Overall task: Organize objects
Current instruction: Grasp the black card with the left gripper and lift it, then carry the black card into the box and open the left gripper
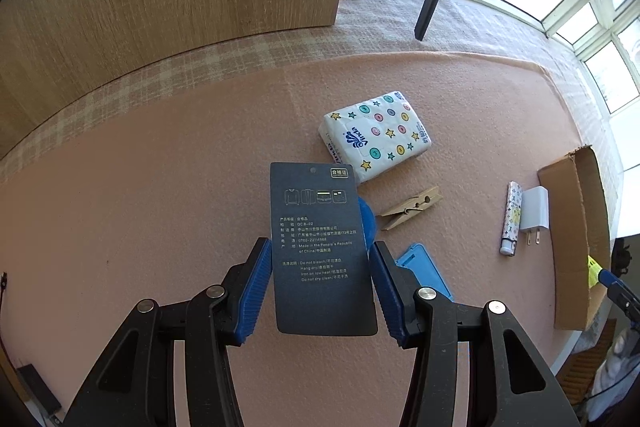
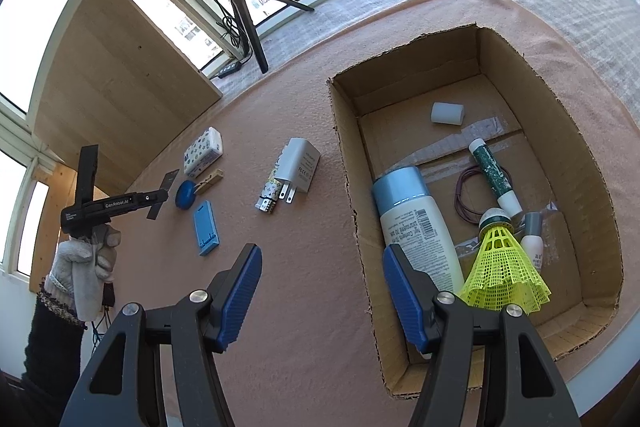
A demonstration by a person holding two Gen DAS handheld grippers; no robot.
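Dark blue-grey card, a flat rectangular garment hang tag (image 1: pixel 320 251), is clamped across its width between the blue ribbed pads (image 1: pixel 256 291) of the left gripper (image 1: pixel 320 287) and is carried clear of the pink felt table cover (image 1: pixel 160 207). Its long axis runs along the fingers, and the punched end points away from the hand. The open brown cardboard box (image 2: pixel 592 163), judged to be the destination, lies to the right of the tag, beyond the wooden clothespin (image 1: pixel 412 207) and the white plug adapter (image 1: pixel 534 213). The right gripper (image 2: pixel 320 291) is nearer to the box: it hangs at the box's near wall with its jaws parted and nothing grasped. A rightward carry is therefore expected of the left hand.
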